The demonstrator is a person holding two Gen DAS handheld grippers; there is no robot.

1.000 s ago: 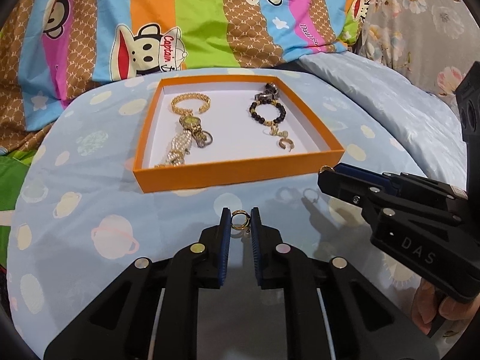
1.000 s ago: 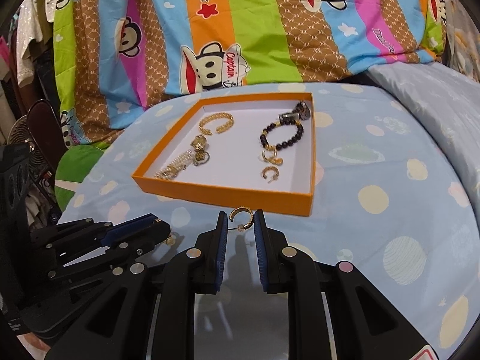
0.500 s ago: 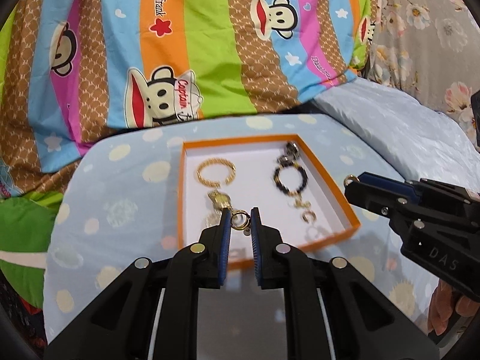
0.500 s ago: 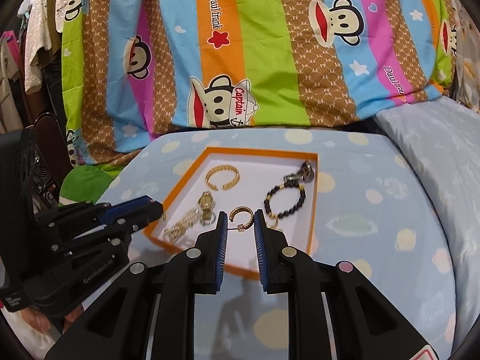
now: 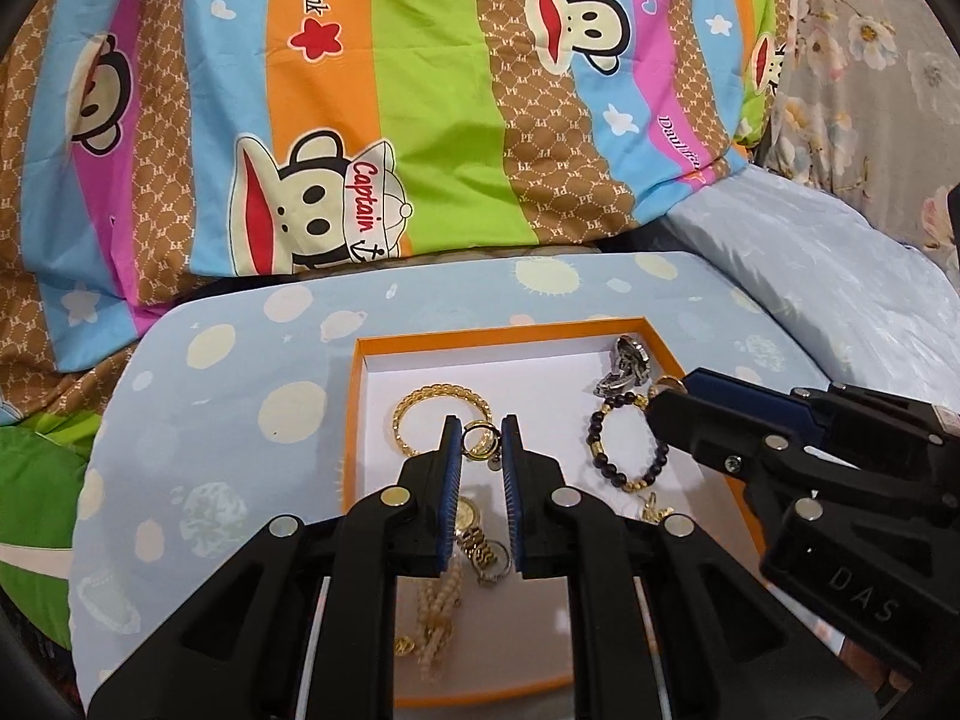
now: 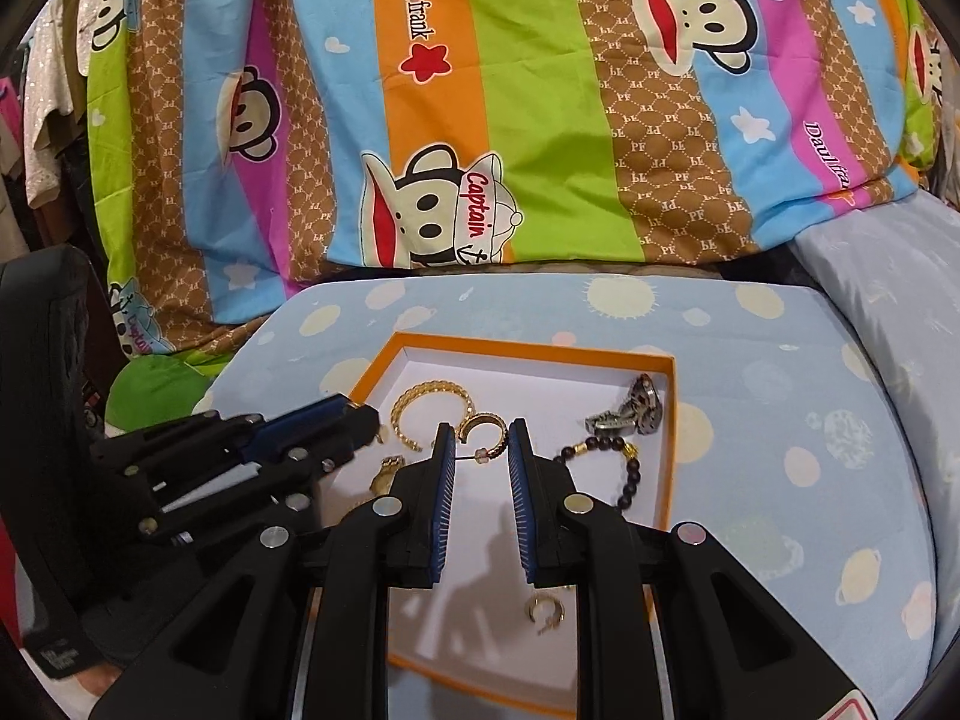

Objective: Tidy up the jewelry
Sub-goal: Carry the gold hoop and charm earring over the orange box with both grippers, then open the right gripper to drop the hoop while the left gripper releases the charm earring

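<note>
My left gripper (image 5: 482,438) is shut on a small gold ring (image 5: 480,439), held above the orange tray (image 5: 480,337). My right gripper (image 6: 480,441) is shut on a gold hoop earring (image 6: 483,427) by its post, also above the orange tray (image 6: 540,350). Each gripper shows in the other's view: the right gripper (image 5: 660,396) at right, the left gripper (image 6: 366,417) at left. Inside the tray lie a gold bangle (image 5: 414,405), a black bead bracelet (image 5: 606,450), a gold watch with a pearl strand (image 5: 474,531) and a second hoop earring (image 6: 545,611).
The tray sits on a light-blue planet-print cushion (image 5: 240,396). Behind it rises a striped monkey-print blanket (image 5: 420,90). A pale-blue pillow (image 5: 828,276) lies at right, and a dark object (image 6: 42,360) stands at far left of the right wrist view.
Both grippers moved forward and up, from in front of the tray to over its inside, each still holding its piece. The tray now sits low in both views.
</note>
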